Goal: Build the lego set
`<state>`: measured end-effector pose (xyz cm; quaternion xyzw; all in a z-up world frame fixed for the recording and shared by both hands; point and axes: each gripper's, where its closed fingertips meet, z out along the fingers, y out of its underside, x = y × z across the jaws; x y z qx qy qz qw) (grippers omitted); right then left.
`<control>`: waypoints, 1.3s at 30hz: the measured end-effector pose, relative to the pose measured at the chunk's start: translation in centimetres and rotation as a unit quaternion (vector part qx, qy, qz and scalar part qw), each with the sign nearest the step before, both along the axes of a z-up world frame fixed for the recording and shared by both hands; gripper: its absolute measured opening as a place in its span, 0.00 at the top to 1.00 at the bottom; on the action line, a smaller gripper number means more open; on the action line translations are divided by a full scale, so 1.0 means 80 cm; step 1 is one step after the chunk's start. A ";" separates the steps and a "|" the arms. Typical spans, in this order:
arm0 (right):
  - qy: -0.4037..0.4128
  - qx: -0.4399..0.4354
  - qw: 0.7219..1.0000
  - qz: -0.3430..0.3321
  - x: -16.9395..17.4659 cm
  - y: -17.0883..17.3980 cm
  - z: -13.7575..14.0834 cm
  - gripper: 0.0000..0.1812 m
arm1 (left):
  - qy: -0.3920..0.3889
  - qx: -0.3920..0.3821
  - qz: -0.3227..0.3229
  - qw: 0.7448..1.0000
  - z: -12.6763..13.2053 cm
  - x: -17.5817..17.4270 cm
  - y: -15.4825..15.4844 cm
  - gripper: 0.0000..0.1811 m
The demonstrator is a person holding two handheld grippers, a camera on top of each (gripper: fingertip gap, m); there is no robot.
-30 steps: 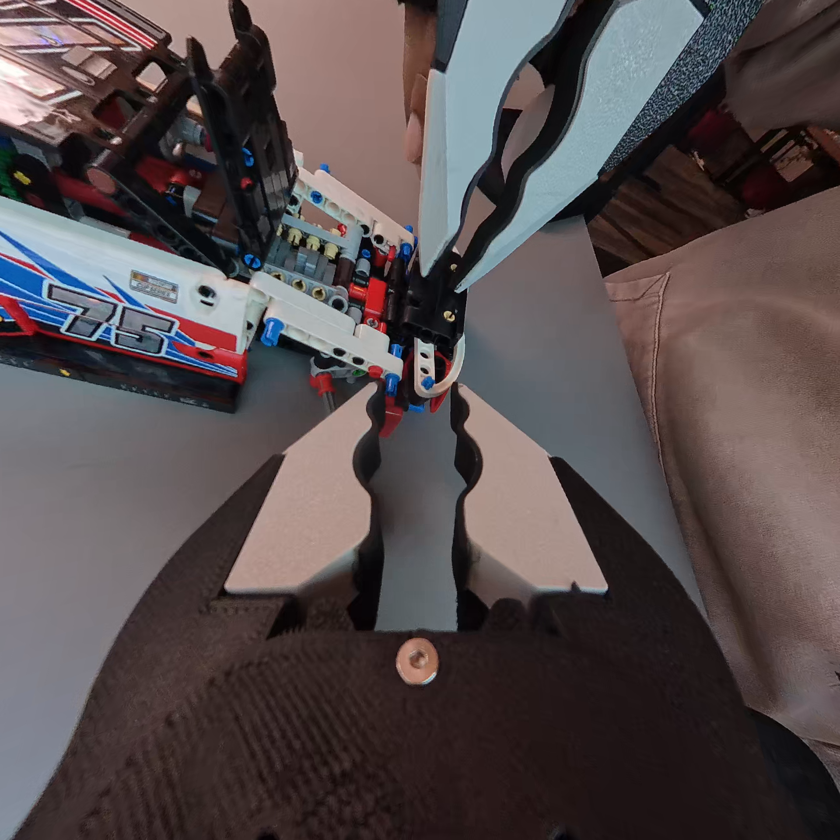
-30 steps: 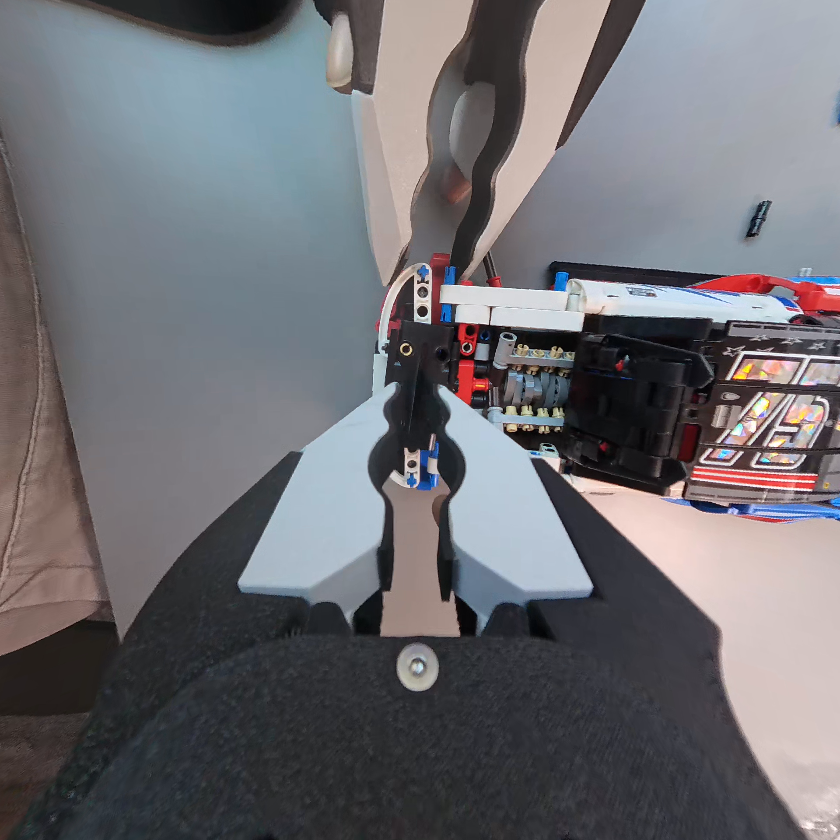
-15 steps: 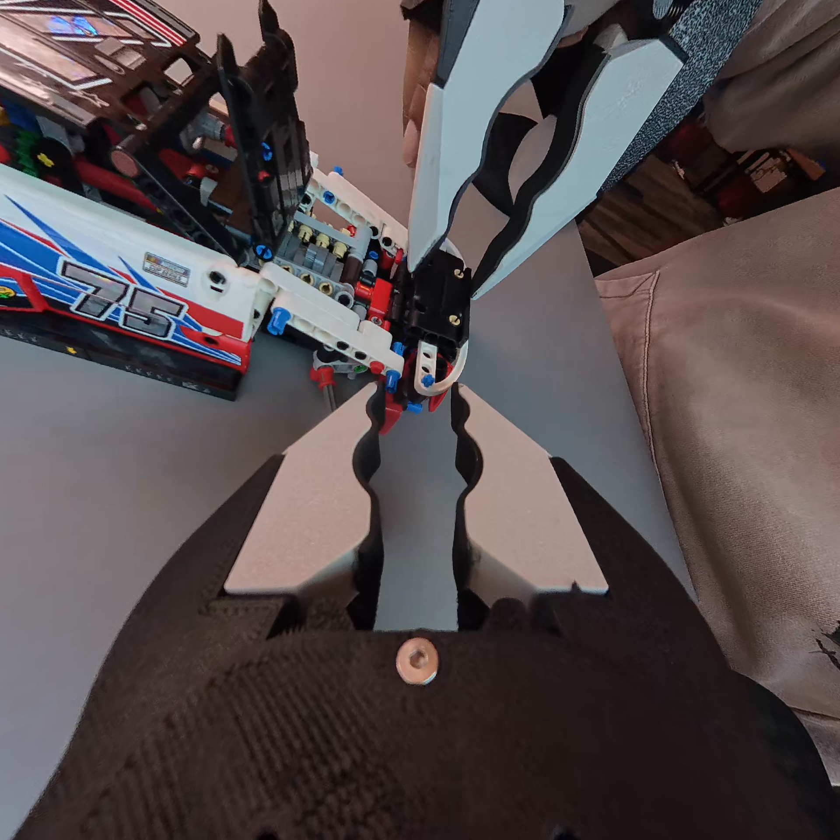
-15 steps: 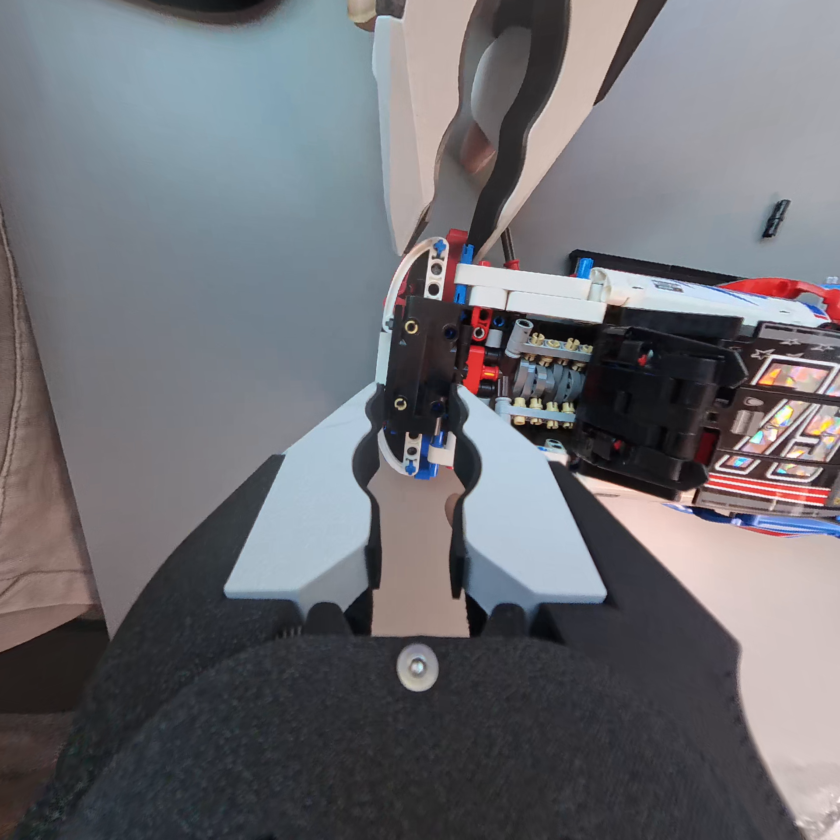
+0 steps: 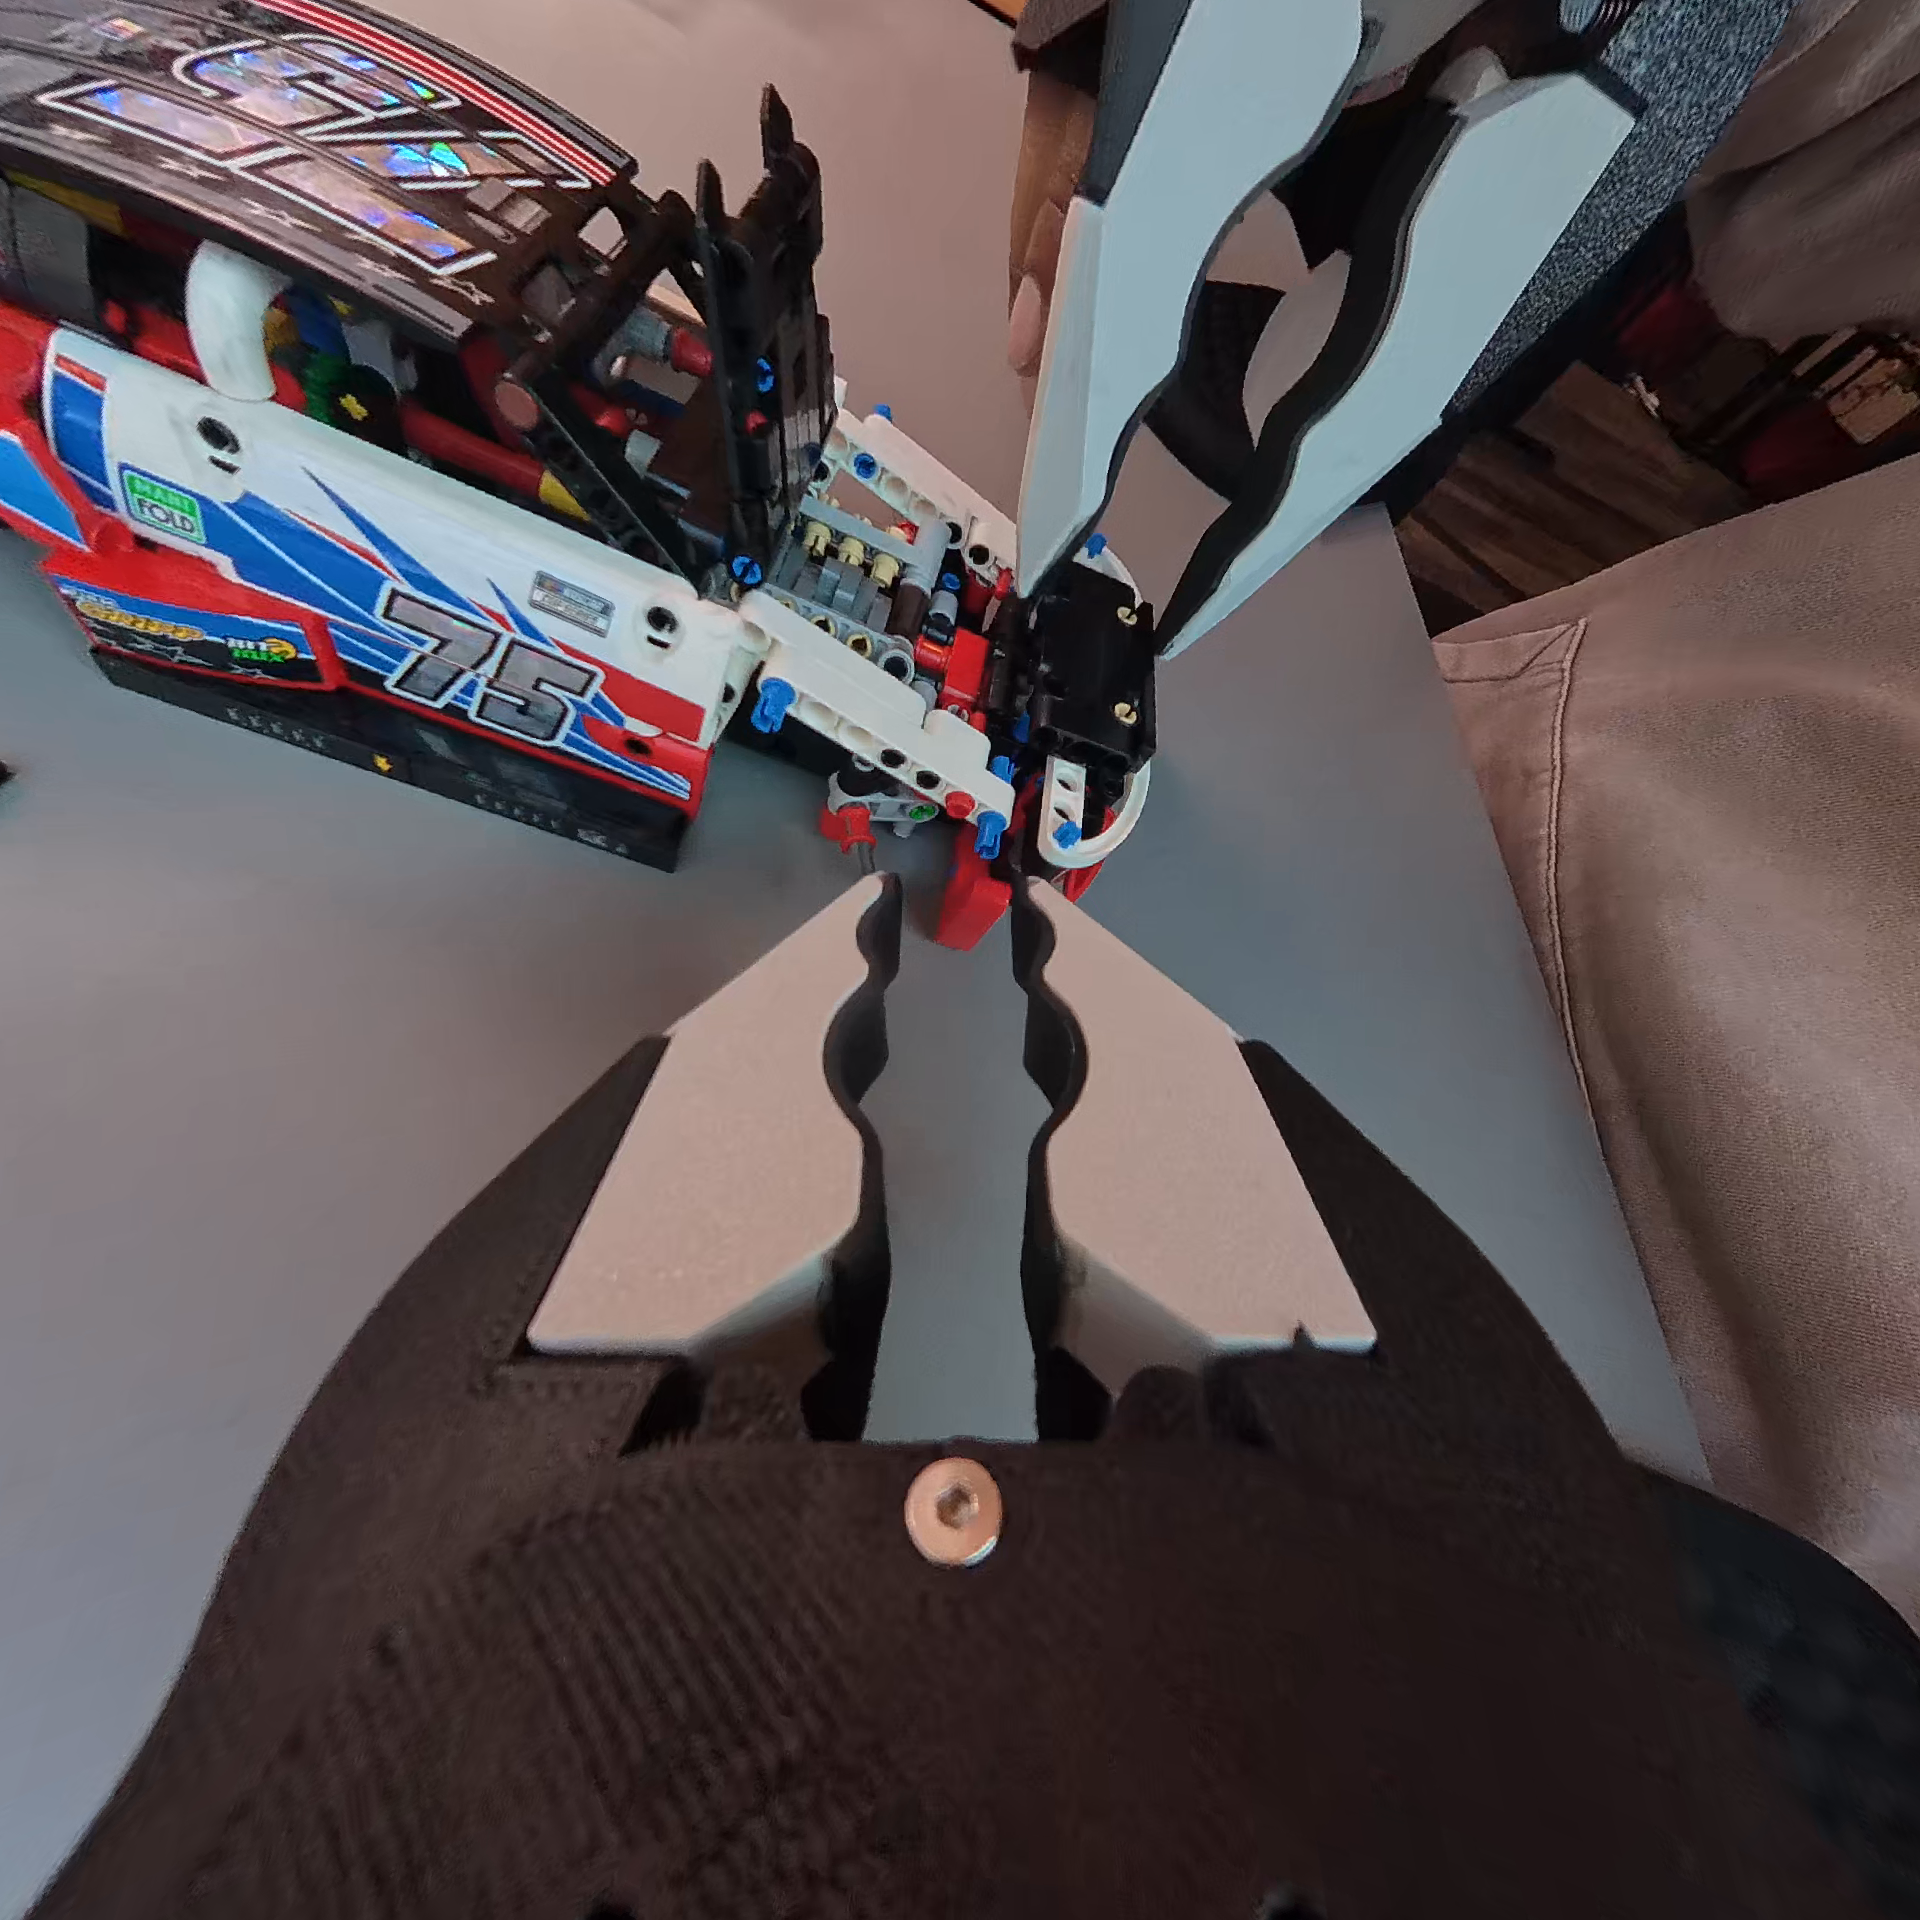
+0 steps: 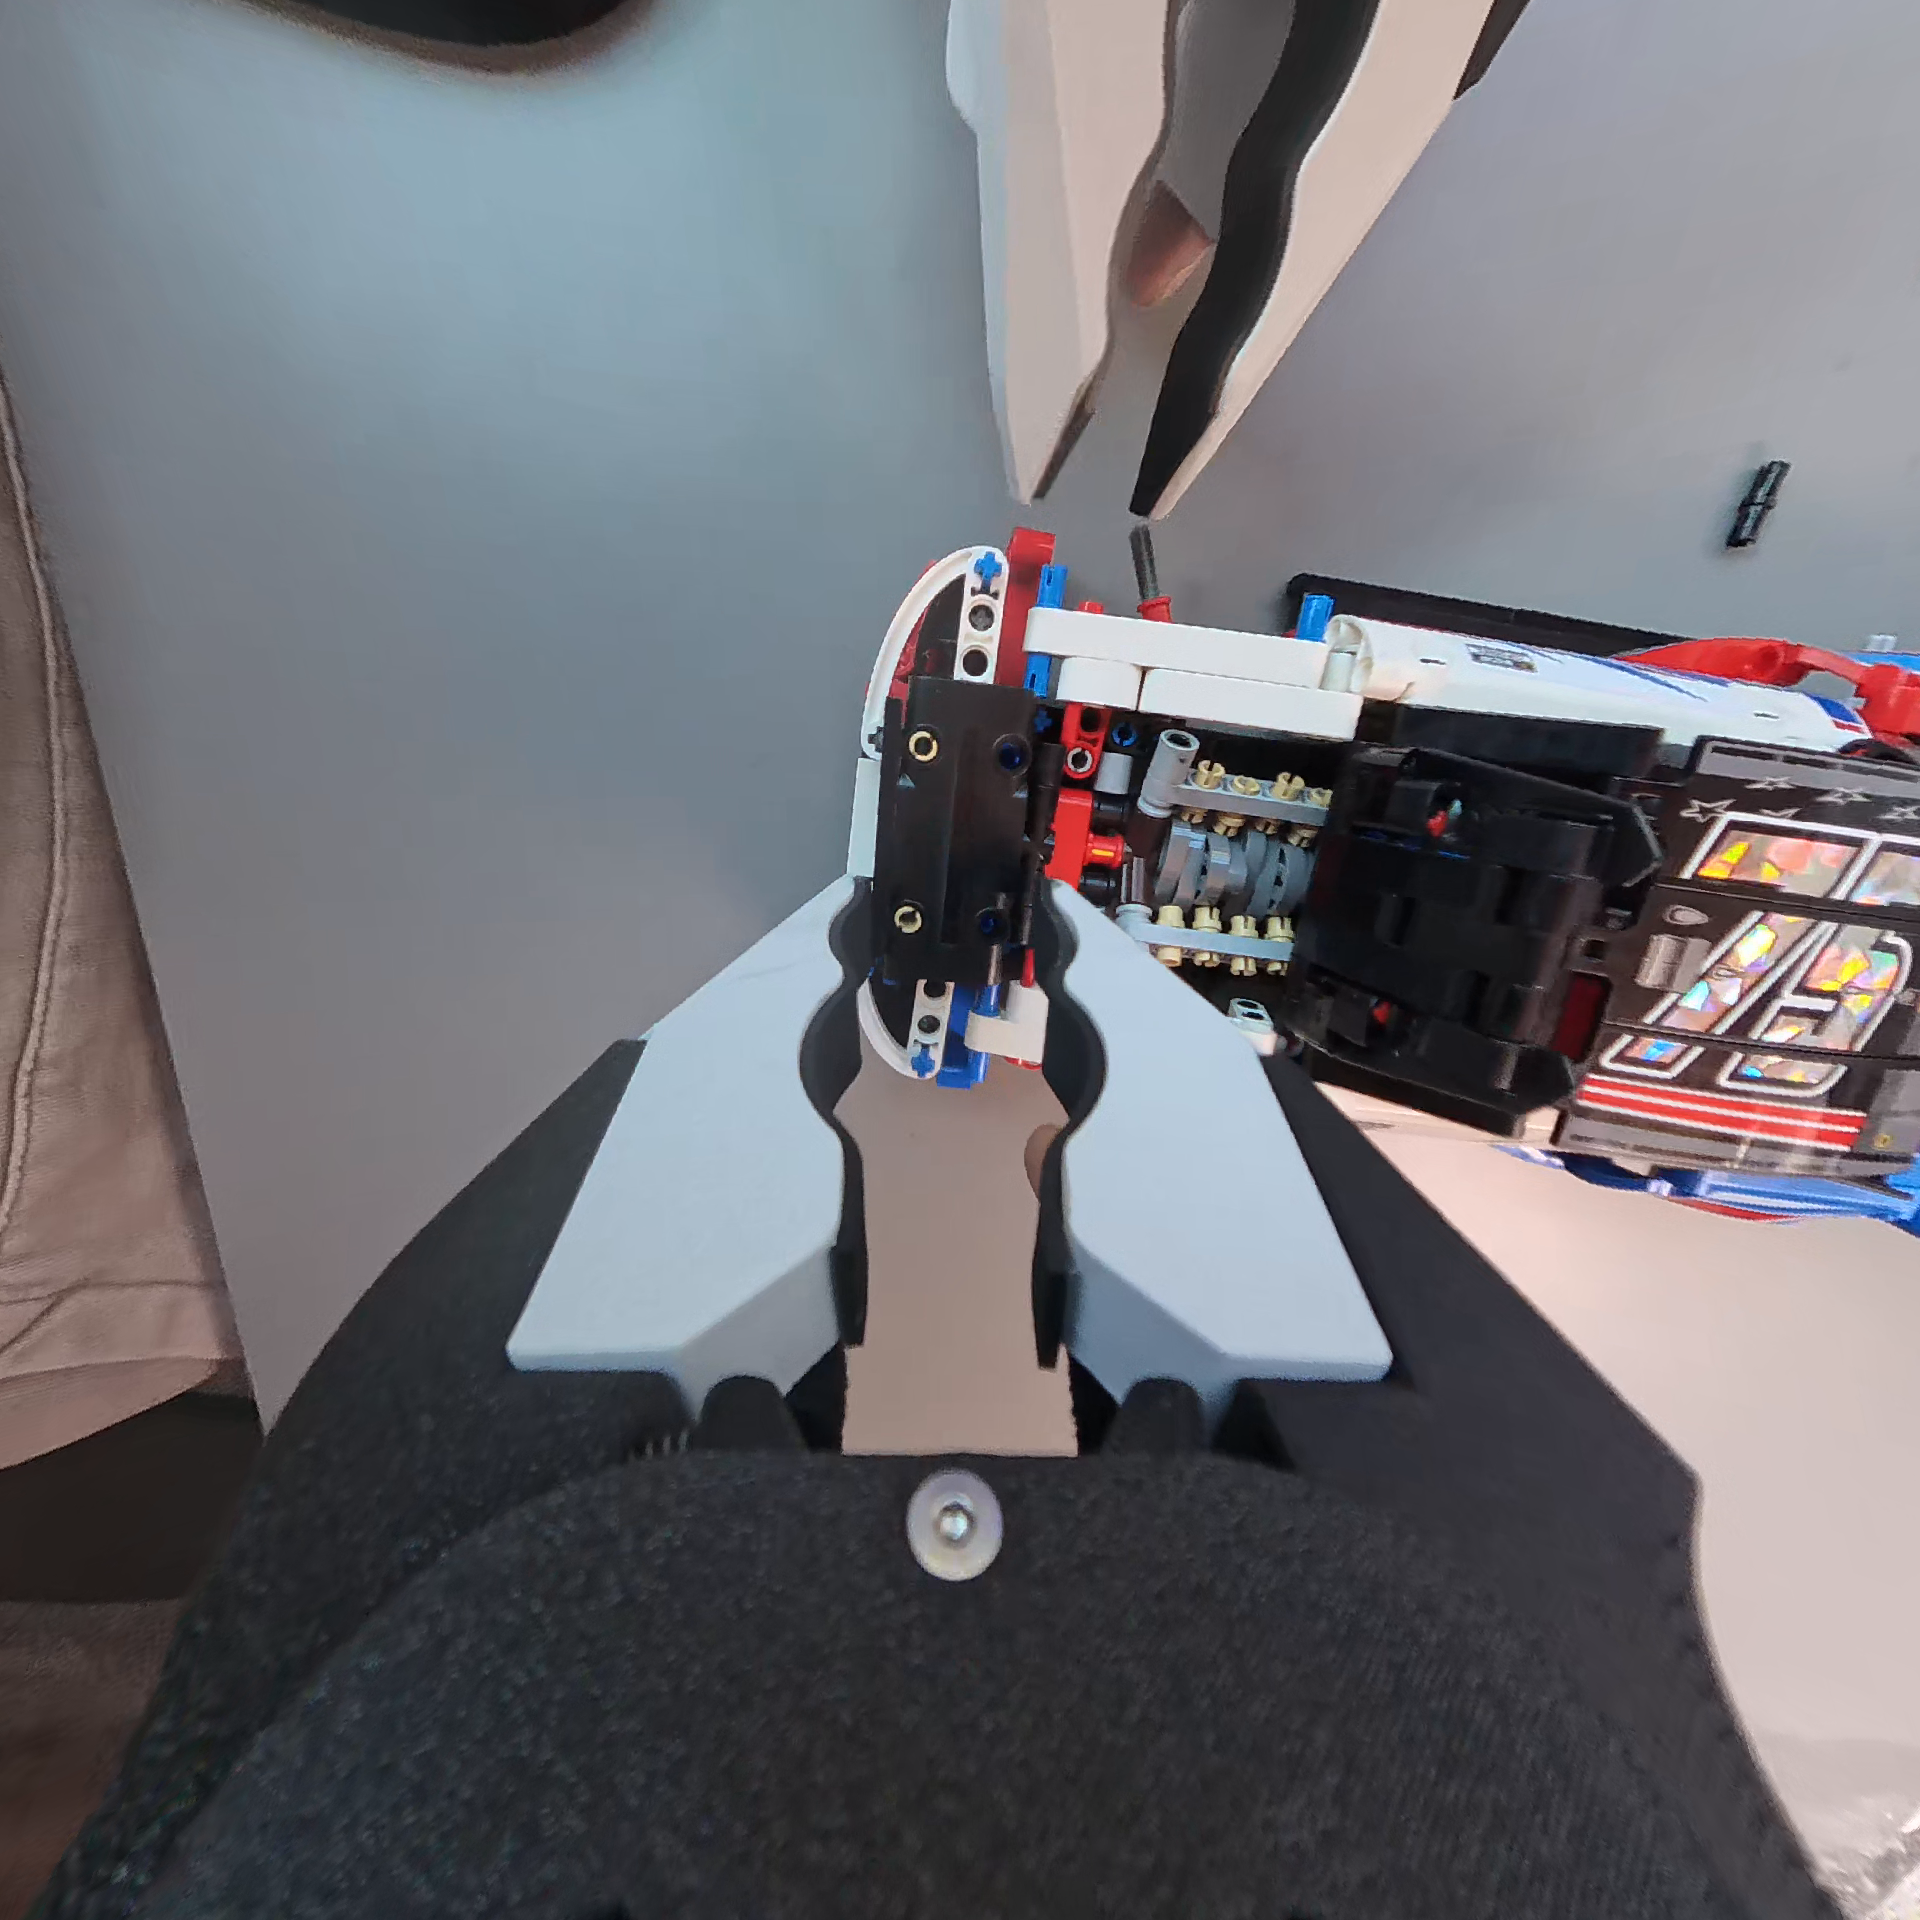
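Note:
A white, red and blue Lego race car lies on the grey table, its open engine bay toward me. It also shows in the right wrist view. A black block sits on the car's front end. My right gripper is open, and its fingers straddle the near end of that block. It also shows in the left wrist view. My left gripper is open and empty. Its tips sit just short of a red piece at the car's front corner.
A small black pin lies alone on the table beyond the car. A person's beige clothing borders the table edge beside the car's front. Bare table stretches left of my left gripper. Across from one pair of fingers to the other is roughly 7 centimetres.
My right gripper was shut on the black block and has opened, staying around it. My left gripper has drawn back a little from the car's front.

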<state>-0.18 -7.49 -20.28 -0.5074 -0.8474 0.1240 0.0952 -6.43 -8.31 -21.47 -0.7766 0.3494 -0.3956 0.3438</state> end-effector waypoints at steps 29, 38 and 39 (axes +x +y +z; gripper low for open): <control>-0.031 -0.019 0.999 -0.036 0.015 -0.006 -0.006 0.87 | 0.077 0.075 -0.033 0.994 -0.011 0.030 -0.014 0.96; 0.029 -0.045 0.998 -0.026 0.013 0.000 -0.002 0.81 | 0.000 0.099 -0.025 0.995 0.028 0.037 -0.014 0.85; 0.048 -0.050 0.997 -0.026 0.013 0.000 0.002 0.81 | -0.010 0.107 -0.023 0.994 0.035 0.042 -0.014 0.84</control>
